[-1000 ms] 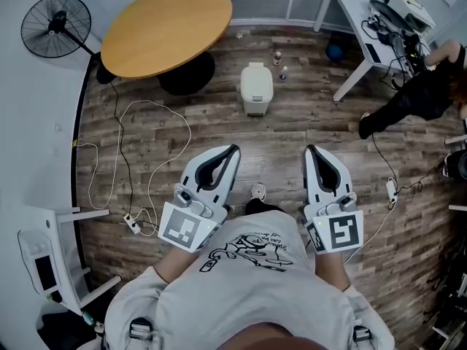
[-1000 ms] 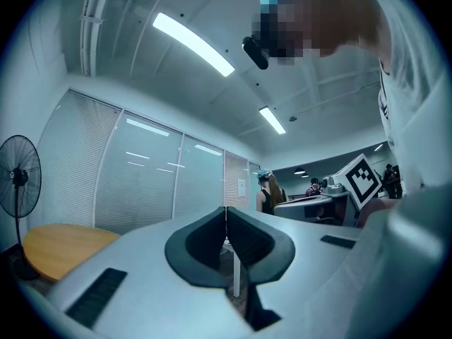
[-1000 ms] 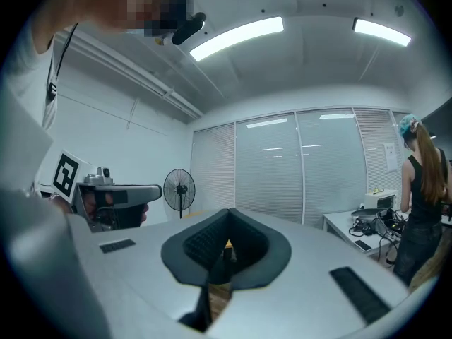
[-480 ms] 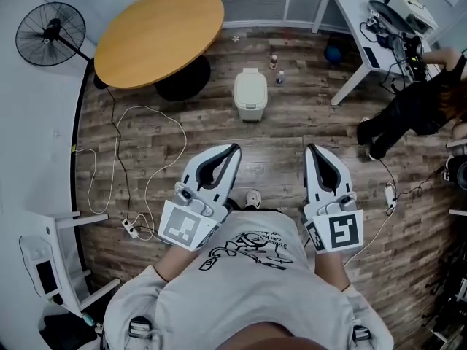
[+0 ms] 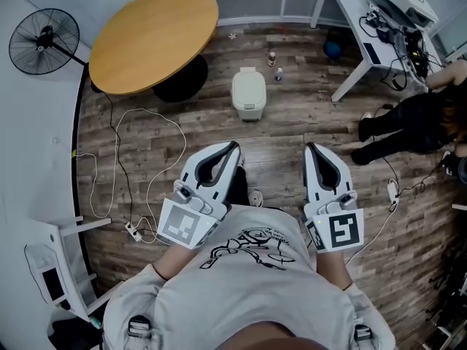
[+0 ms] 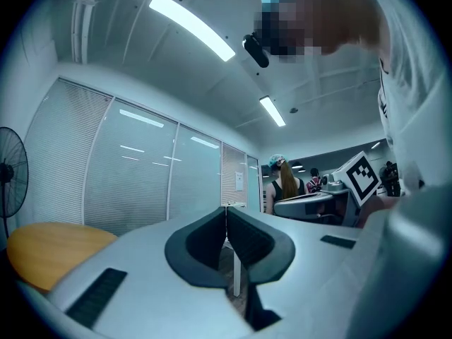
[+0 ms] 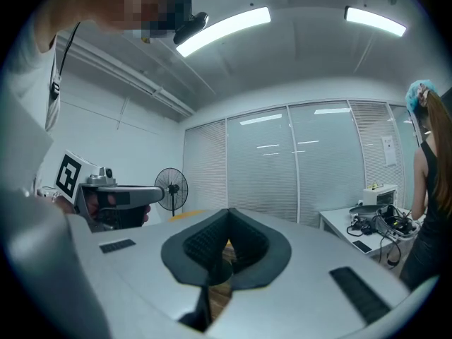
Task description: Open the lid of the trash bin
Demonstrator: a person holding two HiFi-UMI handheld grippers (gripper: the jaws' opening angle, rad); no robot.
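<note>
The cream trash bin (image 5: pixel 249 93) stands on the wood floor ahead of me with its lid down, just right of the round table's base. Both grippers are held level in front of my chest, well short of the bin and side by side. In the head view the left gripper (image 5: pixel 234 146) has its jaws together with nothing between them, and the left gripper view shows that gripper (image 6: pixel 226 212) the same way. My right gripper (image 5: pixel 309 148) is shut and empty too, its pads meeting in the right gripper view, where that gripper (image 7: pixel 227 215) points across the room.
A round wooden table (image 5: pixel 153 39) and a floor fan (image 5: pixel 42 41) stand at the back left. White cables (image 5: pixel 149 159) loop over the floor. Two small bottles (image 5: pixel 274 65) sit behind the bin. A white desk (image 5: pixel 365 17) and a person in black (image 5: pixel 408 126) are at the right.
I have stepped forward: the floor, table and bin have slid slightly down and left in the head view. Both grippers keep their pose and stay shut. The person at the right has shifted.
</note>
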